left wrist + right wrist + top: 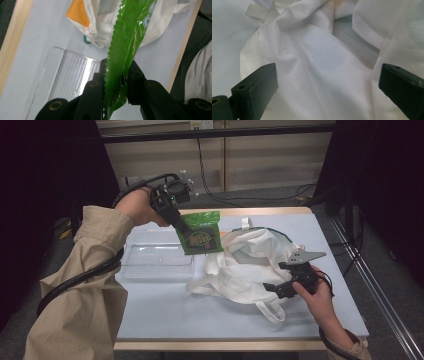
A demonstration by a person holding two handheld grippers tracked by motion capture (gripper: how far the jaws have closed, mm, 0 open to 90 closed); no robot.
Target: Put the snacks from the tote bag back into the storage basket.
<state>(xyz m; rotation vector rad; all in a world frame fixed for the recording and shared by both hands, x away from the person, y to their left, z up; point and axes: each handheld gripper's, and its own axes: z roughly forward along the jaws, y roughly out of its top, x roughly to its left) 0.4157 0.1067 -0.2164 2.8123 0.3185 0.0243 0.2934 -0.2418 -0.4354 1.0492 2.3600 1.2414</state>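
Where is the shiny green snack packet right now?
In the high view the shiny green snack packet hangs above the table, pinched at its top edge by the left gripper, between the clear plastic tray and the white cloth bag.

- I see my left gripper (176,215) raised above the worktop (165,312), its jaws pinching the top edge of a green snack packet (200,233) that hangs clear of the surface.
- A clear plastic tray (156,262) lies beneath and left of the packet.
- A white cloth bag (245,265) sits crumpled mid-worktop.
- My right gripper (280,287) rests low at the bag's right side, jaws apart.
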